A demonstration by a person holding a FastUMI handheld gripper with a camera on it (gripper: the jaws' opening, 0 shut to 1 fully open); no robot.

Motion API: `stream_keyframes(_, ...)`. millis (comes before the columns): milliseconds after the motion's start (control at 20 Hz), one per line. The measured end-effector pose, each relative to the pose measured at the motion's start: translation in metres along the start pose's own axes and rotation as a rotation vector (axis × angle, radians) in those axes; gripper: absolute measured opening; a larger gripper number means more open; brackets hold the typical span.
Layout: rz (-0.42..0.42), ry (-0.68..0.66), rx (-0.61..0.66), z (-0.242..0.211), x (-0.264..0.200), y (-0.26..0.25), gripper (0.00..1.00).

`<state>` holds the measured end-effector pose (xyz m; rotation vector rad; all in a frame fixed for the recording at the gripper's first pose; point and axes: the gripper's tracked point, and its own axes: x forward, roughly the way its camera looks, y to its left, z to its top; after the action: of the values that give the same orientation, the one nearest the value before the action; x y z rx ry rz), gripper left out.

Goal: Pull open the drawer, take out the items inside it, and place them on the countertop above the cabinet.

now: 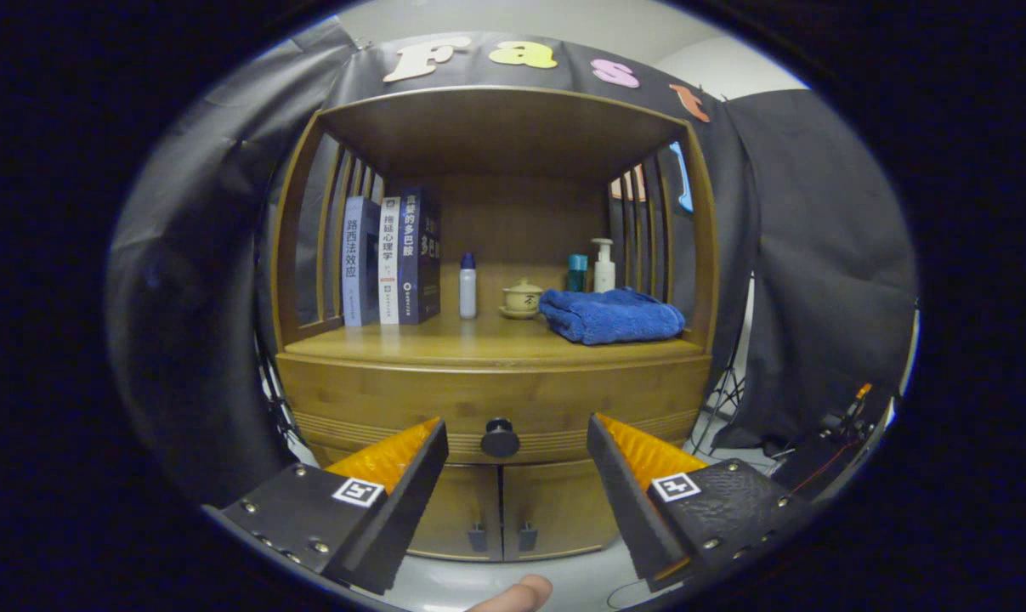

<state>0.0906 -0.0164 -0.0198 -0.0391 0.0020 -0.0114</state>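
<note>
Drawer [495, 408], still closed, runs as a wide band of honey-coloured bamboo across the front of the cabinet [555, 501], its long axis lying side to side and its face turned straight toward the gripper [517, 446]. A round dark knob [500, 439] sits at its middle, a strip of fine horizontal ridges running along its lower edge. The gripper is spread wide, its wedge-shaped fingers standing either side of the knob and short of it, touching nothing. A fingertip [517, 592] pokes up just below them. Under the drawer two smooth cabinet doors [504, 506] meet at a centre seam, each with a small dark pull; their bottoms are partly hidden behind the fingers. Above the drawer the worktop [444, 344] carries, left to right, three upright books [391, 259], a slim white bottle with a blue cap [467, 286], a small lidded ceramic cup on a saucer [522, 298], and a folded, fluffy blue towel [612, 315]. Behind the towel stand a teal container [577, 272] and a white pump bottle [603, 265], their lower parts hidden. Slatted wooden sides and a flat top close in the shelf.
</note>
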Motion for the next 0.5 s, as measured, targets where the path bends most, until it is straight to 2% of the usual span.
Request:
stream_keyframes(250,-0.003,0.028,0.049,-0.033,0.063,0.003,0.99)
stream_keyframes(500,0.004,0.064,0.054,-0.067,0.096,0.000,0.99)
